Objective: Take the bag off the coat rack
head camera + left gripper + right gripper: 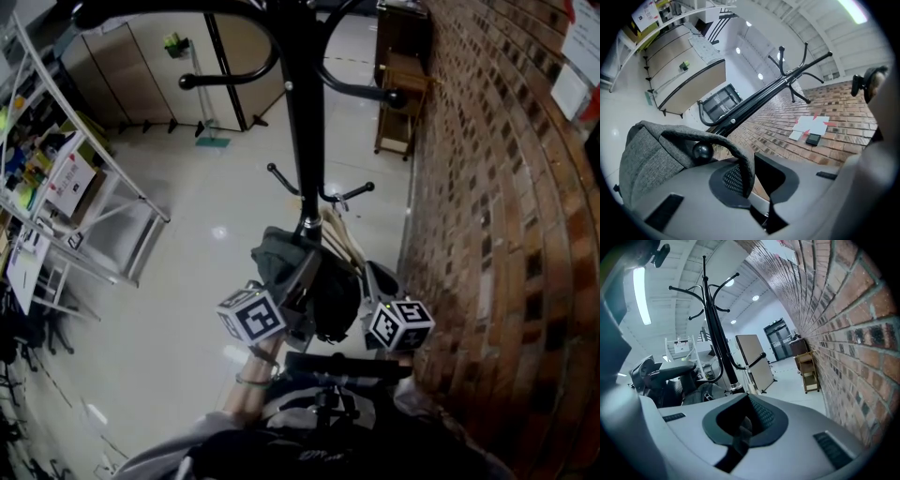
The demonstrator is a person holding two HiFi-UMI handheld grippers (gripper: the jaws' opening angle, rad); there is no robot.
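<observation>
Where the bag is: the grey bag (278, 257) hangs low on the rack (302, 122), against its black pole, with both grippers right beside it.
Strap: in the left gripper view a grey strap (737, 152) arches over the ball tip of a hook (702, 151) and drops between the jaws.
Left gripper: the left gripper (754, 177) has its jaws drawn in on that strap, the ribbed pad pressed against the fabric edge.
Right gripper: the right gripper (740, 428) has its jaws nearly together, with only a thin slit between them. A small grey scrap sits in the slit, but what it is cannot be made out.
Where the right gripper sits: on the wall side of the bag, with the pole and dark fabric to its left in its own view.
Wall: a brick wall (497, 234) runs close along the right of the rack.
Floor: a pale, glossy floor (187, 244) lies below, with metal shelving (84, 234) well off to the left.
</observation>
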